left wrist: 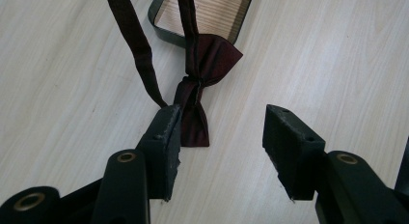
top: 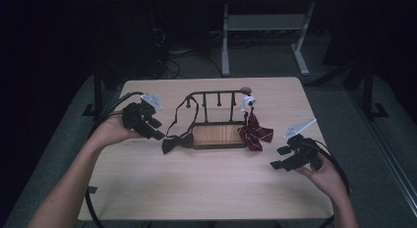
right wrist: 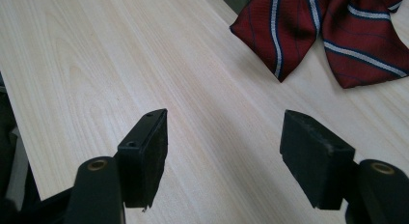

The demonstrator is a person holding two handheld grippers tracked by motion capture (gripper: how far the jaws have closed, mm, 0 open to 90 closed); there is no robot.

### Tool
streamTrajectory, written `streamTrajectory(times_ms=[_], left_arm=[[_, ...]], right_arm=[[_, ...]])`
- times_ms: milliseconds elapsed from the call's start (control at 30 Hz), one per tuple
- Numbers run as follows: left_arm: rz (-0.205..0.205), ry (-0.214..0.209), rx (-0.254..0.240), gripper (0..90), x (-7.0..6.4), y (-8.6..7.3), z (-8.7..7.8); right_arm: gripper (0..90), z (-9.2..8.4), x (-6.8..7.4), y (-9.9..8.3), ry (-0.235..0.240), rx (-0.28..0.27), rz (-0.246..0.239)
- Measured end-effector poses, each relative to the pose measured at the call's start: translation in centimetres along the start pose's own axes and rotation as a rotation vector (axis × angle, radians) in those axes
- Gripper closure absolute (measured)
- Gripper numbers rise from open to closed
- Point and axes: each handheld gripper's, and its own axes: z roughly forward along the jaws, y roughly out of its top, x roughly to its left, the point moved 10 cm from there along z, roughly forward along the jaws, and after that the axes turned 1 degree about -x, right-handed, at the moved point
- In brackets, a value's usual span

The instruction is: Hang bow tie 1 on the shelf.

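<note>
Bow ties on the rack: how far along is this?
Both hang from the rack by their straps: the dark bow tie and the striped bow tie. In hand: nothing; the left gripper and right gripper stand open. Left: apparently only withdrawing.

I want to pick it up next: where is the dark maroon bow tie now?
In the high view, the dark maroon bow tie lies on the table at the rack's left front corner, just beyond the open left tongs.

Dim high view, brighter gripper views
</note>
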Motion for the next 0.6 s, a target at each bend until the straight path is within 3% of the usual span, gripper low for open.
streamTrajectory(times_ms=[600], left_arm=[[-0.005, -0.009, -0.006, 44.8, -0.9, -1.5, 1.0]], right_arm=[[32.6, 0.1, -0.1, -0.2, -0.004, 0.007, 0.006]])
